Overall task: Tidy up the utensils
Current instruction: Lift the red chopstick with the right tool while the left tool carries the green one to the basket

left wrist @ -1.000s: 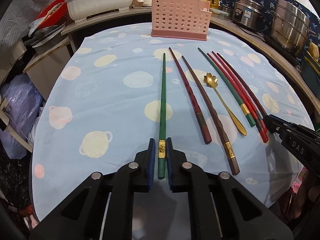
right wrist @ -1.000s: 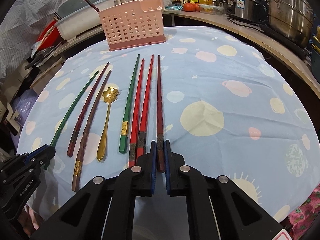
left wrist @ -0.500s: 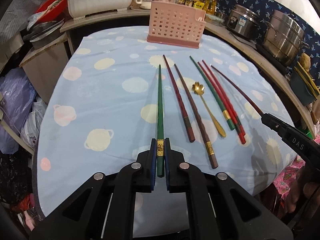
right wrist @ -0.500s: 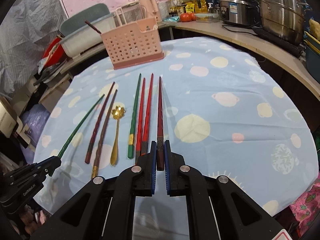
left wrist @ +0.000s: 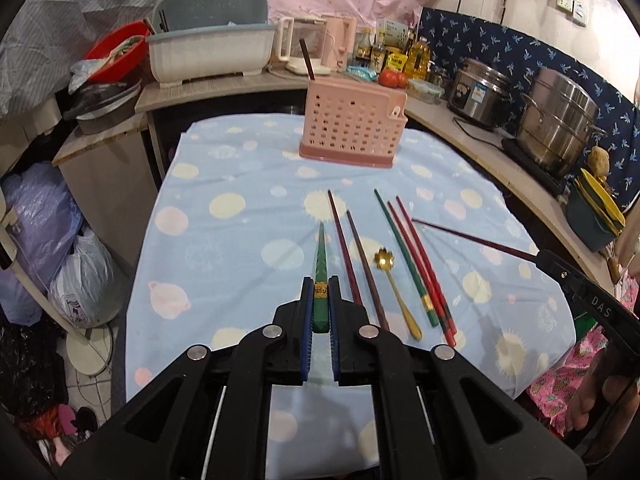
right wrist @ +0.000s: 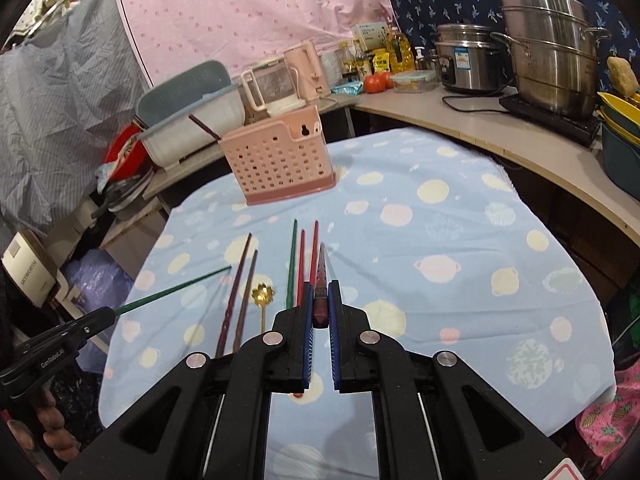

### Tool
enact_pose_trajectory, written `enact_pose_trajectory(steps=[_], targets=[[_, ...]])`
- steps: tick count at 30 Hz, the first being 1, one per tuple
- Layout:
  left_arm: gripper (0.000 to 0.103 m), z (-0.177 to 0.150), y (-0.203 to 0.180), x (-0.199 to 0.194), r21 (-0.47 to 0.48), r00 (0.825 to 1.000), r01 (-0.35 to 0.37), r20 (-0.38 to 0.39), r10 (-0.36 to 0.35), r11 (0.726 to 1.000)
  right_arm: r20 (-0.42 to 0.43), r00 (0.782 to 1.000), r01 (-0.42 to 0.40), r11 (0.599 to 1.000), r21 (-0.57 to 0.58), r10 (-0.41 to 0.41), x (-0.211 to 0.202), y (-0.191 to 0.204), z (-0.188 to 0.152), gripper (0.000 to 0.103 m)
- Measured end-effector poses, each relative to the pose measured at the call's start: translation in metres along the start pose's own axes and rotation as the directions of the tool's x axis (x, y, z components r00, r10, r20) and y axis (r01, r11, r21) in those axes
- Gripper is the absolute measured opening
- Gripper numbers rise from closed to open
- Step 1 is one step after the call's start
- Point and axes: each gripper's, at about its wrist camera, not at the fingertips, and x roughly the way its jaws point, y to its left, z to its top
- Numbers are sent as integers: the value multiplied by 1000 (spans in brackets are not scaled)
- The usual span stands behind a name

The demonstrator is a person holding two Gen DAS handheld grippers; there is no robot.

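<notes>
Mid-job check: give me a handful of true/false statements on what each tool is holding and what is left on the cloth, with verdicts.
1. The left tool is shut on the green chopstick. True.
2. The right tool is open with nothing in it. False: it is shut on the dark red chopstick.
3. The gold spoon lies on the blue cloth. True.
4. The pink basket has tipped onto its side. False: it stands upright at the far end of the cloth.
5. Both held chopsticks are lifted off the cloth. True: each one's tip casts a separate shadow below it.
6. No chopsticks lie on the cloth. False: five lie around the spoon.
</notes>
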Motion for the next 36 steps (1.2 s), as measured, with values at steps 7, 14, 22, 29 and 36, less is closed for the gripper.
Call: enact_pose_trajectory(steps=[7, 14, 22, 29, 36], targets=[[7, 38, 1, -12, -7, 996, -6, 89, 6, 1000, 56, 998, -26, 999, 20, 25, -6, -5, 26, 7], [7, 87, -1, -12, -3, 987, -6, 162, 6, 1000, 123, 992, -37, 999, 23, 34, -6, -9, 64, 7], [7, 148, -11, -19, 18, 966, 14, 256, -18, 1000, 173, 984, -56, 998, 7, 54, 0, -7, 116, 7], [7, 213, -24, -19, 34, 939, 32, 342, -42, 999, 256, 964, -63, 998, -24, 67, 9, 12, 178, 7], [7, 281, -39, -10, 52, 906, 72, 414, -87, 996, 330, 938, -114, 993, -2, 109, 36, 30, 243, 7]])
